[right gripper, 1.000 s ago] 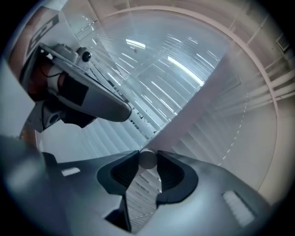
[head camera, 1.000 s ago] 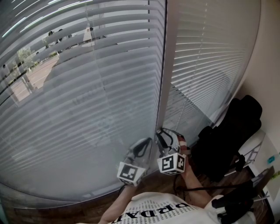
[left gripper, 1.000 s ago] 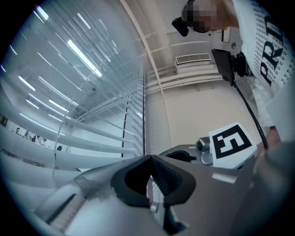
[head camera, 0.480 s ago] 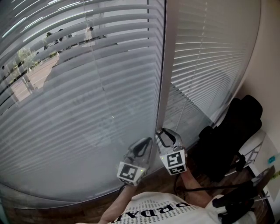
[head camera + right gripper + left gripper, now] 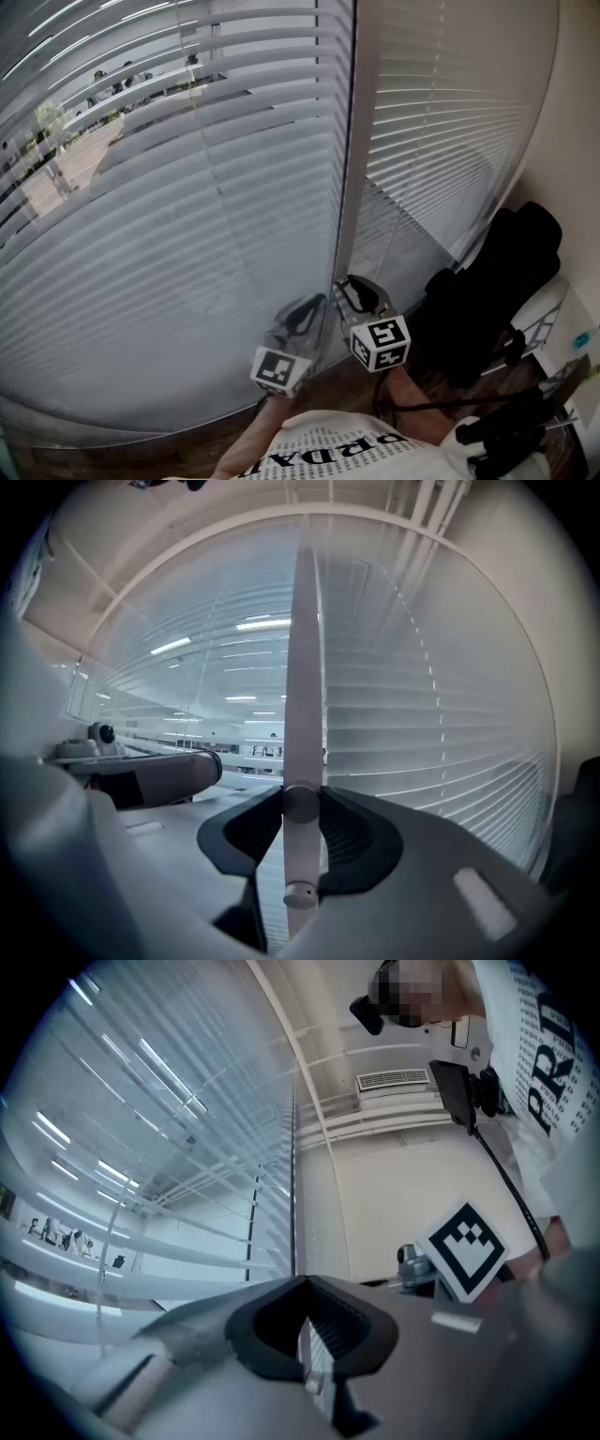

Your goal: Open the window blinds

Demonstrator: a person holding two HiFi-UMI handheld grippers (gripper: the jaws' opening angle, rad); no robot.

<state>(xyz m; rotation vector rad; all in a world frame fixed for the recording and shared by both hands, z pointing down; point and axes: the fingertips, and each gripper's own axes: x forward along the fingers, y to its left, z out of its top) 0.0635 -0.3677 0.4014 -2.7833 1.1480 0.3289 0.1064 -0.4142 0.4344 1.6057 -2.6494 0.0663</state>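
We have right tool (image 5: 302, 801) clamped on wand (image 5: 302, 667): light, stiff, smooth rod; grip low, twist gently. Left tool (image 5: 305, 1281) tips together, apparently empty.

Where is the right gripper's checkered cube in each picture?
Head view: the checkered cube sits low, right of centre, on the right gripper.
Left gripper view: right of centre.
Right gripper view: not in it; the rod fills the middle.
Shared landmark: the blind slats, seen in all three views.
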